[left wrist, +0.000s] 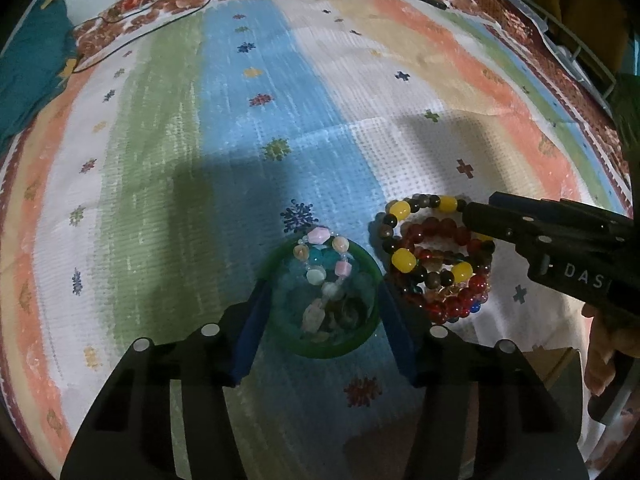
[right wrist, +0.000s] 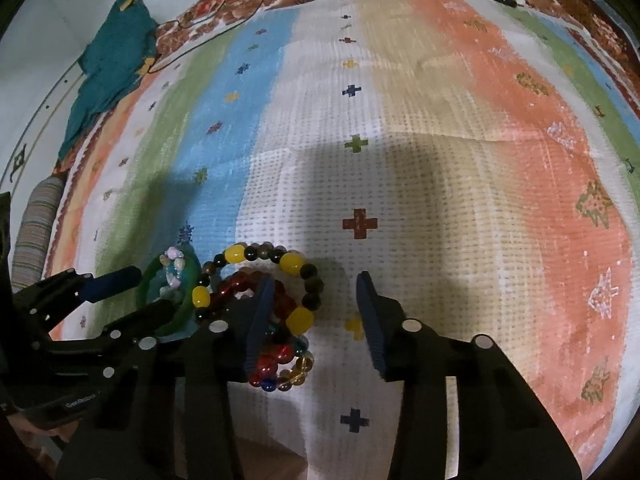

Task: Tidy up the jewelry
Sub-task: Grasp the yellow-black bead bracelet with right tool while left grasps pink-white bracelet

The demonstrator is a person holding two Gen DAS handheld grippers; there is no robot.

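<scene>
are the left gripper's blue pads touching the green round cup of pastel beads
Cannot tell: in the left wrist view both fingers flank the green cup at its rim, no clear gap or contact.

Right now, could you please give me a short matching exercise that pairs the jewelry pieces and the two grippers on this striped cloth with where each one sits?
Things:
1. pale pastel stone bracelet
2. dark bead bracelet with yellow beads
3. left gripper
4. right gripper

Places:
A. straddling the green cup
B. inside the green cup
C. over the heap's right edge
D. on the heap beside the cup

Pairs: 1-B, 2-D, 3-A, 4-C
</scene>
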